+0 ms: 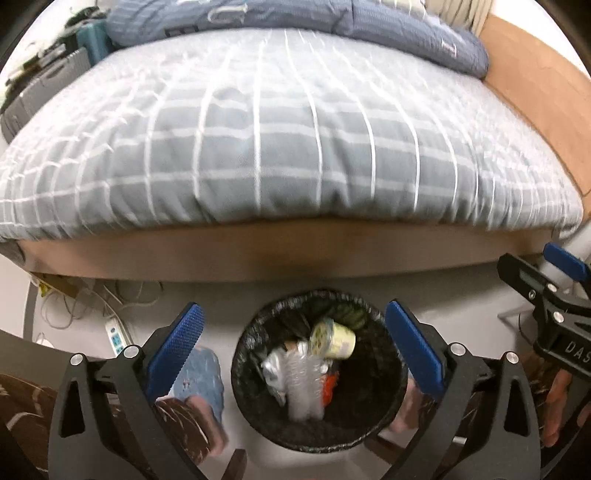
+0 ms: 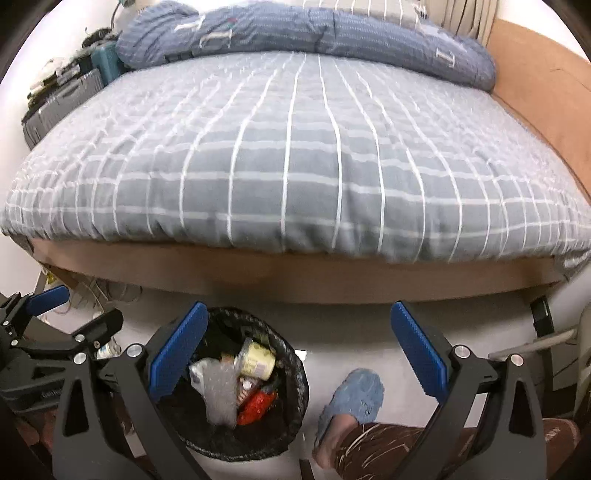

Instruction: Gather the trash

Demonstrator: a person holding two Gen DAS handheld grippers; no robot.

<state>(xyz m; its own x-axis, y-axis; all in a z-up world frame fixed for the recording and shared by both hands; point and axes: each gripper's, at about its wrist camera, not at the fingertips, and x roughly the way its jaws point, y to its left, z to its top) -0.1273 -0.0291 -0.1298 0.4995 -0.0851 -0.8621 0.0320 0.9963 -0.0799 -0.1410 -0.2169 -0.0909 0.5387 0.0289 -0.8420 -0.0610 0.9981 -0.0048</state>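
A round bin (image 1: 243, 343) lined with a black bag stands on the white floor in front of the bed. Inside lie a yellow cup (image 1: 334, 338), crumpled clear plastic (image 1: 303, 384) and a red wrapper (image 1: 329, 387). My left gripper (image 1: 295, 345) hangs above the bin, open wide, with nothing between its blue pads. In the right wrist view the bin (image 2: 300, 384) sits at lower left, behind the left finger. My right gripper (image 2: 297, 352) is open and empty, over bare floor just right of the bin. Each gripper shows in the other's view: right gripper (image 1: 528, 254), left gripper (image 2: 81, 306).
A bed with a grey checked duvet (image 1: 280, 140) and a blue pillow (image 2: 295, 33) fills the upper part. Its wooden frame (image 2: 295, 277) runs just beyond the bin. A power strip (image 1: 116, 336) and cables lie at left. A person's feet in blue slippers (image 2: 354, 395) flank the bin.
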